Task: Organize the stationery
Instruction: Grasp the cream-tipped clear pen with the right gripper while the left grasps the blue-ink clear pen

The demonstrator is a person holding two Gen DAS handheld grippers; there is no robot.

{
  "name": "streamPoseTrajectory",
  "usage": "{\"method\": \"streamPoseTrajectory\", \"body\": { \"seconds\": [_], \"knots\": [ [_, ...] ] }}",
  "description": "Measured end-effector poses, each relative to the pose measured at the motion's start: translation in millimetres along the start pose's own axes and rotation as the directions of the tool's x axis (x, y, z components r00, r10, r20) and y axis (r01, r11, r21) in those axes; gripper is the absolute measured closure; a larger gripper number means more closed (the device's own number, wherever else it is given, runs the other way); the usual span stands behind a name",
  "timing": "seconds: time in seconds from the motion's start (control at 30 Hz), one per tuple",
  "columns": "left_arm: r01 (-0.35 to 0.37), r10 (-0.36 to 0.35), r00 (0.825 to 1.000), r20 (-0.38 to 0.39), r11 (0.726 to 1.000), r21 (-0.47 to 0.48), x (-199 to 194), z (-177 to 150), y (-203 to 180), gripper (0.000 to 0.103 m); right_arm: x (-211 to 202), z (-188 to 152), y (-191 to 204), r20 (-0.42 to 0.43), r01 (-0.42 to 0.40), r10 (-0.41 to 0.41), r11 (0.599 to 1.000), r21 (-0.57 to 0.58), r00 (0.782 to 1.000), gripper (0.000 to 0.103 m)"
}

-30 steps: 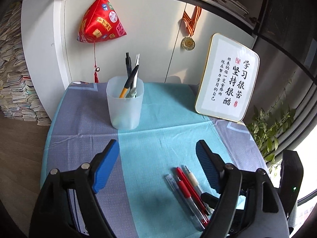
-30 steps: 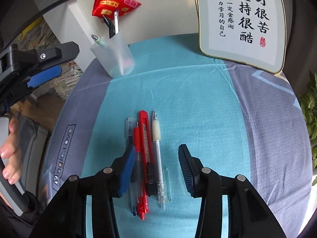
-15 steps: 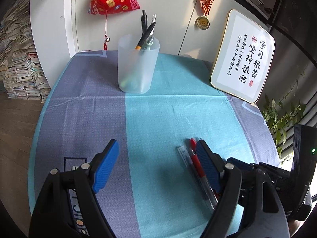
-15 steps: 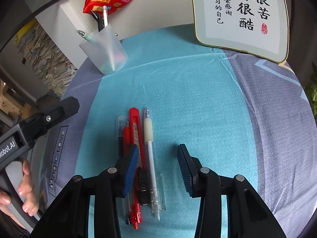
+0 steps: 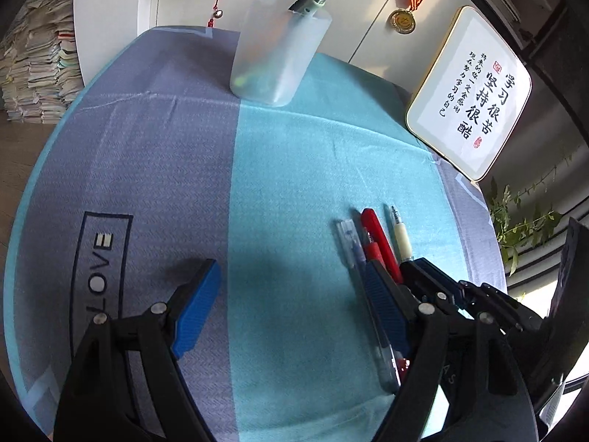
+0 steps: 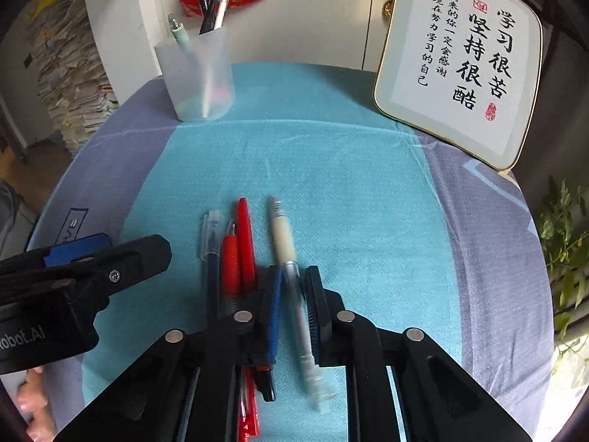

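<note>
While the table (image 6: 368,169) with its blue and grey cloth fills most of both views, a big white sign (image 6: 460,59) with black writing leans at the back right, out of the way of the work. Near the back left stands a cloudy plastic cup (image 6: 198,77), upright, with a few pens already poking out of its top, so it looks like the home for all the pens. The left gripper (image 5: 291,305) hangs low over the cloth with its jaws wide apart and nothing between them, likely waiting for its turn. The right gripper (image 6: 294,305) points down at a little row of pens lying side by side near the front of the table, well apart from the cup. Its two blue pads have squeezed shut on the clear pen with the cream grip (image 6: 285,254), the one on the right end of the row, holding it around the middle so it should not tip when lifted. Just beside it on the left lie a red pen (image 6: 246,243), a shorter red pen (image 6: 230,258) and a clear pen with dark ink (image 6: 211,250), not yet picked up. The next job is probably to lift the held pen and drop it in the cup.
</note>
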State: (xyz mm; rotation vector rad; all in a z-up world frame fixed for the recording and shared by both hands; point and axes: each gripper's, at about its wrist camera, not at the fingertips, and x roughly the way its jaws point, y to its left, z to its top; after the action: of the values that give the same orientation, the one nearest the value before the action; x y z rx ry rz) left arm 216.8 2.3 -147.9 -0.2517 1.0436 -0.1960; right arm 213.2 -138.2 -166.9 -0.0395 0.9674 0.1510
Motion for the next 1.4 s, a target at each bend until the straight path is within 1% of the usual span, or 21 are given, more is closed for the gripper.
{"method": "streamPoseTrajectory", "body": {
  "seconds": [0.07,0.13,0.17,0.23,0.3,0.43,0.47,0.57,0.7,0.77,0.8,0.87,0.93,1.0,1.07,1.13,1.2,1.23,1.3,1.33,1.4],
  "knots": [
    [-0.018,0.018,1.000,0.002,0.999,0.028,-1.0,-0.8,-5.2,0.024,-0.4,-2.1,-11.5,0.007,-0.038,0.038,0.998,0.049,0.999,0.092],
    [-0.076,0.077,0.997,-0.026,0.996,0.044,2.3,-2.5,-8.6,0.023,-3.9,-3.2,-22.5,0.013,-0.058,0.057,0.993,0.100,0.998,0.092],
    [-0.096,0.098,0.995,-0.025,0.994,0.050,2.9,-3.3,-8.7,0.024,-4.9,-4.7,-29.5,0.016,-0.076,0.074,0.989,0.130,0.997,0.092],
    [-0.073,0.074,0.997,-0.031,0.996,0.058,2.8,-4.5,-12.8,0.024,-7.0,-8.7,-42.8,0.033,-0.105,0.101,0.979,0.174,0.994,0.092],
    [-0.074,0.076,0.996,-0.044,0.996,0.043,2.8,-5.2,-16.4,0.024,-8.7,-12.4,-51.3,0.034,-0.107,0.103,0.973,0.202,0.994,0.092],
    [-0.080,0.083,0.994,-0.076,0.996,0.043,10.8,-6.6,-23.9,0.023,-12.4,-16.4,-60.2,0.038,-0.105,0.099,0.969,0.224,0.994,0.093],
    [-0.095,0.099,0.993,-0.067,0.994,0.050,10.7,-7.3,-26.7,0.024,-13.4,-17.6,-60.7,0.039,-0.103,0.097,0.969,0.225,0.995,0.093],
    [-0.095,0.099,0.992,-0.076,0.994,0.056,12.6,-7.6,-34.1,0.024,-17.1,-19.4,-63.9,0.043,-0.108,0.100,0.967,0.232,0.994,0.093],
    [-0.161,0.171,0.983,-0.065,0.978,0.131,21.2,-12.2,-52.5,0.023,-19.6,-20.1,-71.4,0.047,-0.115,0.106,0.963,0.244,0.993,0.092],
    [-0.157,0.165,0.985,-0.054,0.978,0.136,22.7,-14.7,-57.2,0.023,-20.7,-20.6,-72.9,0.050,-0.120,0.111,0.961,0.250,0.993,0.092],
    [-0.160,0.170,0.984,-0.054,0.976,0.146,23.4,-16.3,-59.0,0.024,-21.2,-20.7,-73.2,0.052,-0.124,0.115,0.959,0.253,0.992,0.092],
    [-0.169,0.179,0.983,-0.049,0.972,0.166,22.2,-19.4,-58.6,0.029,-22.3,-21.7,-74.1,0.055,-0.128,0.118,0.958,0.255,0.991,0.092],
    [-0.147,0.156,0.986,-0.061,0.980,0.137,18.8,-17.8,-54.1,0.033,-23.3,-22.6,-75.7,0.059,-0.129,0.118,0.957,0.259,0.991,0.092],
    [-0.119,0.126,0.990,-0.068,0.988,0.103,14.4,-15.9,-48.0,0.033,-24.5,-23.2,-78.5,0.061,-0.131,0.119,0.955,0.265,0.991,0.092],
    [-0.114,0.119,0.991,-0.060,0.990,0.081,9.8,-14.1,-44.7,0.033,-26.0,-23.6,-81.0,0.066,-0.133,0.119,0.953,0.272,0.991,0.092],
    [-0.124,0.128,0.990,-0.052,0.989,0.075,10.2,-13.0,-44.4,0.033,-27.0,-23.8,-82.4,0.069,-0.136,0.121,0.951,0.277,0.990,0.092],
    [-0.135,0.142,0.987,-0.075,0.987,0.090,17.4,-14.9,-45.1,0.032,-26.9,-23.9,-82.7,0.070,-0.140,0.125,0.949,0.281,0.990,0.093],
    [-0.152,0.158,0.986,-0.050,0.982,0.114,16.6,-16.9,-48.5,0.032,-26.8,-23.9,-82.2,0.070,-0.141,0.127,0.949,0.281,0.990,0.093],
    [-0.189,0.197,0.980,-0.035,0.970,0.154,20.6,-20.3,-55.3,0.034,-26.2,-23.9,-80.7,0.069,-0.144,0.130,0.949,0.279,0.989,0.093],
    [-0.197,0.203,0.979,-0.020,0.965,0.175,21.8,-21.9,-58.2,0.038,-25.9,-23.8,-79.7,0.068,-0.144,0.129,0.950,0.279,0.989,0.092],
    [-0.225,0.228,0.974,0.010,0.952,0.208,23.7,-23.8,-63.7,0.051,-26.0,-23.4,-77.4,0.068,-0.144,0.130,0.951,0.274,0.989,0.092]
  ]
}}
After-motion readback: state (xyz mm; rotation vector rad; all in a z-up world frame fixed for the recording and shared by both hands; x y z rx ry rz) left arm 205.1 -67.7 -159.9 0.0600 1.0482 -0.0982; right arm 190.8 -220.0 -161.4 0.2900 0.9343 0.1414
